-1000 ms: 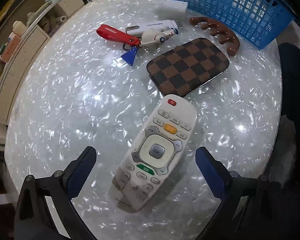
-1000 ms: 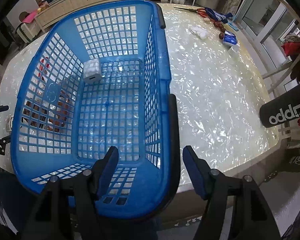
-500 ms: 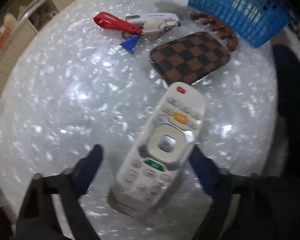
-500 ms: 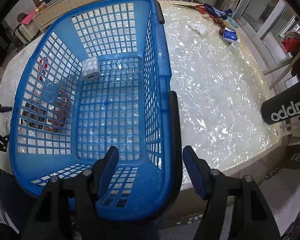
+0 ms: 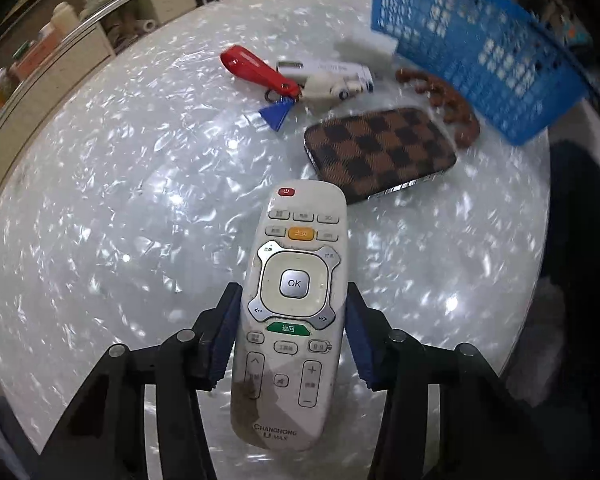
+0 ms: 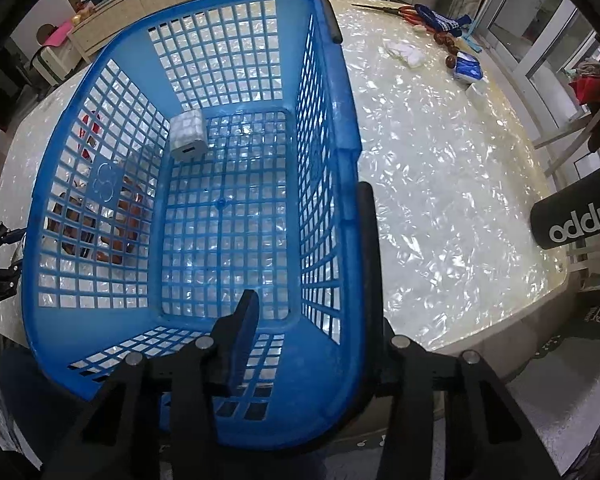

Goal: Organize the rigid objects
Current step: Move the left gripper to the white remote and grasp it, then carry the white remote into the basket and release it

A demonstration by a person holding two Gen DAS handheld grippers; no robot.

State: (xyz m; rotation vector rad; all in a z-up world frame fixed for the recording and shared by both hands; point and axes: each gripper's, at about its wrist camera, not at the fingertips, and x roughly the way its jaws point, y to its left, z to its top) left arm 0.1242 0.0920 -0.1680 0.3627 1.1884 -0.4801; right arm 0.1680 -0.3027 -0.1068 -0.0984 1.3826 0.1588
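Left tool (image 5: 291,334) just closing, pads now clamp white plastic remote control (image 5: 290,316), still lying on white marbled bench (image 5: 112,208). Red-strap keychain (image 5: 260,72), brown checkered case (image 5: 380,151), brown wooden massager (image 5: 448,100) left outside. Right tool (image 6: 308,316) just closing, grasps rim of blue plastic lattice basket (image 6: 332,184); inside only small white charger block (image 6: 187,136). Judgement: early stage.

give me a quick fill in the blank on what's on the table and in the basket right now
1. The left gripper has its jaws on either side of the white ____.
2. The right gripper has its jaws astride the rim of the blue ____.
3. The only item inside the basket is a small white ____.
4. Beyond the remote lies a case with a brown ____ pattern.

Missing words: remote; basket; charger; checkered
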